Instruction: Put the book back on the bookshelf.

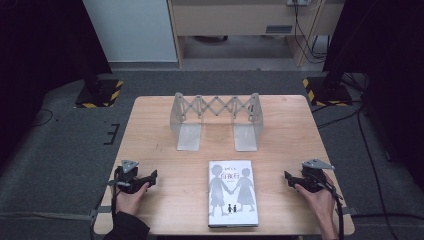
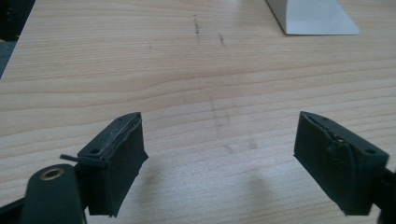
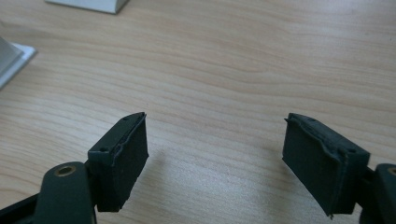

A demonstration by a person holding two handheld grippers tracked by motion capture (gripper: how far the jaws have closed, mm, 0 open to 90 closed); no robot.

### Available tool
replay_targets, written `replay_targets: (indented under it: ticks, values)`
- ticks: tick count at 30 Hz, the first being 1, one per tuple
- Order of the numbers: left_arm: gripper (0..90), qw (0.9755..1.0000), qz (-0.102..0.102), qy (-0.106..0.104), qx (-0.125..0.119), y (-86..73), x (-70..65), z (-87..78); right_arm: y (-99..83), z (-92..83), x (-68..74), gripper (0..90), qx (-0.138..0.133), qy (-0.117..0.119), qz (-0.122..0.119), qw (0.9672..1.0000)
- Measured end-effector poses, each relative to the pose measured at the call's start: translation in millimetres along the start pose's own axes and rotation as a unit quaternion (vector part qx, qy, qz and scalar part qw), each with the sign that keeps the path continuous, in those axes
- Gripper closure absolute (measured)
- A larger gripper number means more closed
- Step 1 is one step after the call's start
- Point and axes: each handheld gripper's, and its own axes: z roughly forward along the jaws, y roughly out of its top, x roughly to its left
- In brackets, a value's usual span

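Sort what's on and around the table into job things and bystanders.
Job things: book, bookend rack, left hand-held gripper, right hand-held gripper, both open and apart from the book.
Bystanders: stand bases on the floor, cabinet, cables.

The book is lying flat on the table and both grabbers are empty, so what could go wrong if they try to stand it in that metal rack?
1. The book lies flat on the table, so open jaws may slide over its cover rather than catch an edge.
2. It sits near the table's front edge; a push from the left gripper or right gripper might shove it off.
3. The expandable rack looks light, so a bump could shift it.
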Motion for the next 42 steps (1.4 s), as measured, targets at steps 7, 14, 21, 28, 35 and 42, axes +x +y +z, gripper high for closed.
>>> replay_targets:
  ticks: [7, 14, 21, 28, 35, 42]
  values:
    - [19.3, 0.9996, 0.01, -0.021, -0.018, -0.2, -9.7, -3.7, 0.8, -8.4, 3.0, 22.8, -0.018, 0.013, 0.011, 0.9997]
    - [16.7, 0.9991, 0.024, -0.027, -0.02, -0.5, -17.1, -5.6, 2.6, -10.0, 6.7, 24.6, -0.026, 0.038, 0.012, 0.9989]
    - [18.8, 0.9988, 0.017, -0.042, -0.018, -0.2, -20.9, -6.0, 6.8, -12.5, 9.7, 24.6, -0.035, 0.044, 0.01, 0.9984]
    - [20.3, 0.998, 0.004, -0.051, -0.036, 0.8, -22.9, -9.3, 11.0, -15.7, 13.0, 23.9, -0.04, 0.061, 0.013, 0.9972]
    - [20.4, 0.9961, -0.003, -0.078, -0.04, 2.4, -29.8, -11.6, 16.0, -18.7, 19.2, 23.9, -0.049, 0.072, 0.013, 0.9961]
    - [20.3, 0.9938, 0.002, -0.102, -0.043, 3.1, -39.9, -13.6, 20.0, -21.5, 25.8, 23.8, -0.056, 0.093, 0.017, 0.9939]
